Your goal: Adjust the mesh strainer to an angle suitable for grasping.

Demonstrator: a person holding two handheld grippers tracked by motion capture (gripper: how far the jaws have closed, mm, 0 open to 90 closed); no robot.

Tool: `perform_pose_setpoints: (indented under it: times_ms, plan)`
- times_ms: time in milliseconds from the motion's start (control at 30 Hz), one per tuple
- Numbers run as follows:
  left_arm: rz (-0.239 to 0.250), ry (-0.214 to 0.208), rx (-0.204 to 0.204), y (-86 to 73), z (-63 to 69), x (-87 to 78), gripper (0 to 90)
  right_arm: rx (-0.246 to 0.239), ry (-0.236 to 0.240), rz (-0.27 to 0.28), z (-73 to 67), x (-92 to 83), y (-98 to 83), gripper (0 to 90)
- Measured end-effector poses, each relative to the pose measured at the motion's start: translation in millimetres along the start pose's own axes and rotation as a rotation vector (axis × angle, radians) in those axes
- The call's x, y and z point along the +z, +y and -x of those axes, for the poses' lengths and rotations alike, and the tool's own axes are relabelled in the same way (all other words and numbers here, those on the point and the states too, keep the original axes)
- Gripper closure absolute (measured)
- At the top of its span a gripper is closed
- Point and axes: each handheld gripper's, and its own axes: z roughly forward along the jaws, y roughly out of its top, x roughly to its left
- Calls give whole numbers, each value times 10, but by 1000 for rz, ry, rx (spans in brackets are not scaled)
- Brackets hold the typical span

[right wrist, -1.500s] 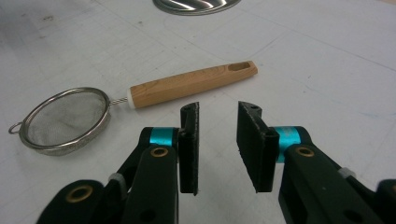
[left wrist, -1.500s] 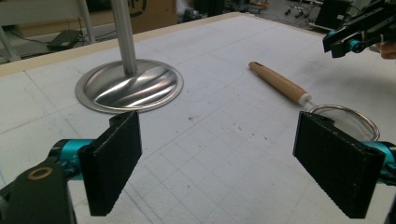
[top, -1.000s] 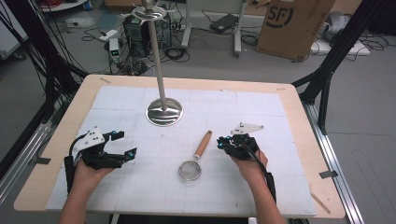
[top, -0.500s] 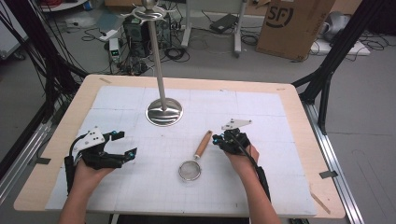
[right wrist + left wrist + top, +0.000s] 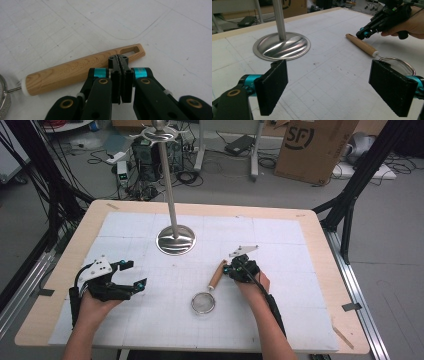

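Wooden and slotted at its far end, the handle (image 5: 82,68) of the strainer (image 5: 209,292) lay flat on the white gridded mat (image 5: 280,245), near the middle of the table and towards the person's side. Its round mesh bowl (image 5: 202,303) rested nearer the person, the handle running away towards the steel stand base (image 5: 175,240).

The right gripper (image 5: 241,268) was just beside the handle's upper end. Its jaws had just been closing and were pressed together with nothing between them; the tips hung over the slotted end, and contact could not be determined.

The left gripper (image 5: 131,274) was held well apart from the strainer, at the left of the mat. Its jaws were spread wide and held nothing.
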Motion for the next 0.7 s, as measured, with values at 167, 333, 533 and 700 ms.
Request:
perform_pose_setpoints:
  times_ms: [167,333,533,700]
  plan:
    - [1,-4,-1,1,3,4,163,-10,7,-6,-51,50,48,891]
    - [0,-7,-2,-1,8,5,163,-30,19,-12,-120,96,104,891]
    - [-1,-5,-3,-1,1,8,163,-69,41,-15,-281,200,212,891]
    - [0,-4,-2,-1,1,1,163,-106,64,-18,-415,253,292,891]
